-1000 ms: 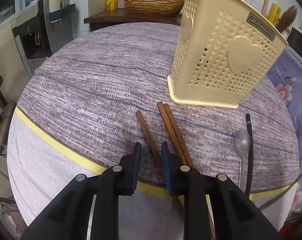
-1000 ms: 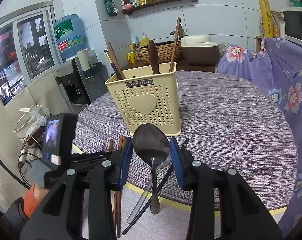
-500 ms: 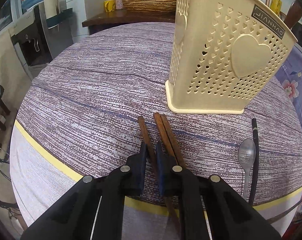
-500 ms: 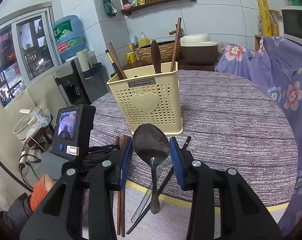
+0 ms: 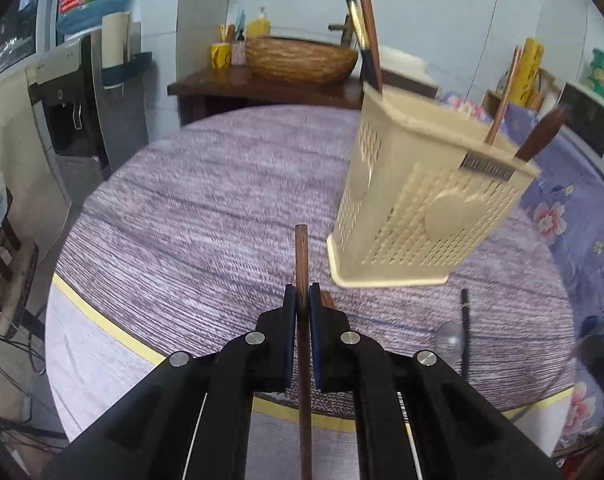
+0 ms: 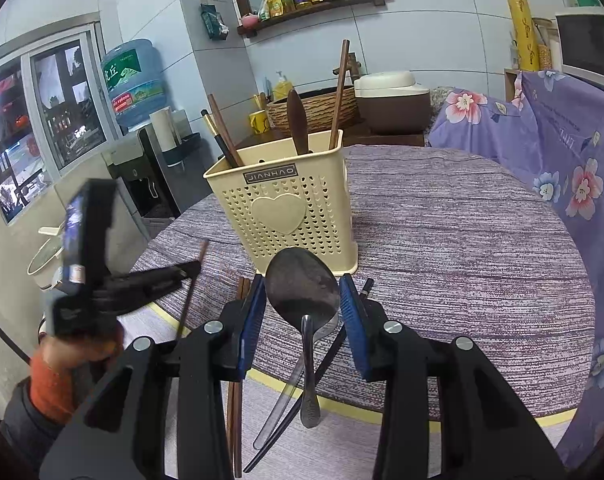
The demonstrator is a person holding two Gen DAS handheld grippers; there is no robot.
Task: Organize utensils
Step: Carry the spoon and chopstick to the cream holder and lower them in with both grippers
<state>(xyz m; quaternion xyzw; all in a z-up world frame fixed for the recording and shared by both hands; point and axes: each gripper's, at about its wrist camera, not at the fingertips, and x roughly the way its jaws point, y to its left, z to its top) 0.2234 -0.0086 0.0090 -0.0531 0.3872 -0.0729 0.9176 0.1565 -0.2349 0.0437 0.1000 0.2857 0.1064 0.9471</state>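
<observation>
Two views to go through, left wrist first: my left gripper [image 5: 302,300] is pinched tight on a single wooden chopstick [image 5: 301,256], pads pressed together on its shaft so the tip pokes out ahead and the long end runs back under the tool. I'm holding it near the far end, I guess so it can go tip-up into the cream utensil holder [image 5: 418,208], which stands just ahead and to the right on the round table [image 5: 190,216]. One more brown chopstick end [image 5: 327,299] peeks out right beside the right pad, lying on the cloth, and a metal spoon [image 5: 448,340] plus a black chopstick [image 5: 465,320] lie further right near the table edge. Picture's a bit smeared so fine detail is iffy. Now the right wrist view: my right gripper [image 6: 304,308] is about half spread with a big steel spoon [image 6: 304,292] sitting between the blue pads, bowl forward, handle hanging back toward me. Looks like the bowl edges are wedged against the pads, so I'd call that a grip across the bowl. Holder is dead ahead, just past the spoon, already stocked with a few sticks and a wooden spoon. Below my jaws the leftover chopsticks and spoon lie on the table edge, and off to the left I can see my other tool with its stick raised off the cloth.
</observation>
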